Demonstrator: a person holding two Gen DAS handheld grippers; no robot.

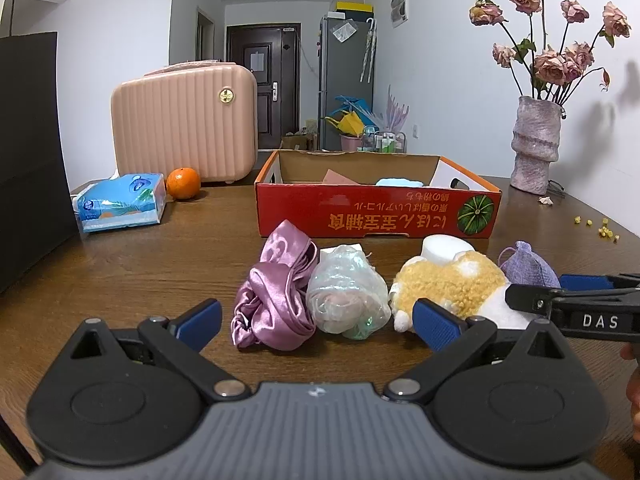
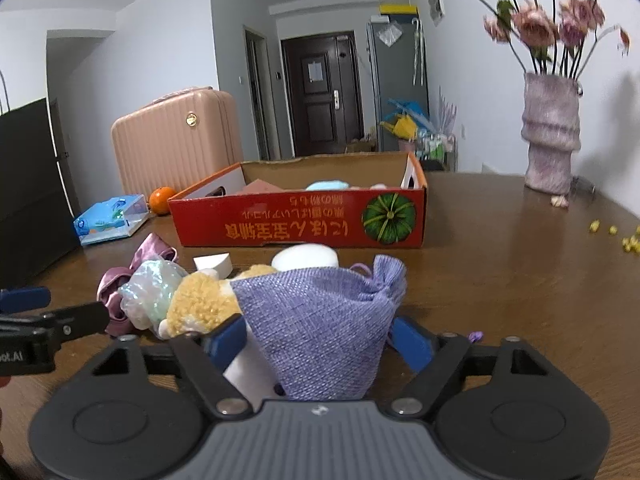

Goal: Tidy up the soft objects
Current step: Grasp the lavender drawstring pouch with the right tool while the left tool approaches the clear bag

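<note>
A row of soft things lies on the wooden table in front of a red cardboard box point(image 1: 376, 212): a purple satin cloth point(image 1: 276, 300), a crumpled clear plastic bag point(image 1: 344, 292), a yellow and white plush toy point(image 1: 448, 284), a white foam piece point(image 1: 444, 250) and a lavender drawstring pouch point(image 1: 528, 266). My left gripper point(image 1: 318, 322) is open just in front of the cloth and bag, with nothing between its fingers. My right gripper point(image 2: 318, 340) is shut on the lavender pouch point(image 2: 320, 320), both blue pads against its sides. The box holds a light blue item point(image 2: 326, 185).
A pink hard case point(image 1: 184, 124), a blue tissue pack point(image 1: 120, 202) and an orange point(image 1: 183, 183) stand back left. A dark bag point(image 1: 28, 152) fills the left edge. A vase of dried roses point(image 1: 534, 144) stands back right, with yellow crumbs point(image 1: 600, 228) near it.
</note>
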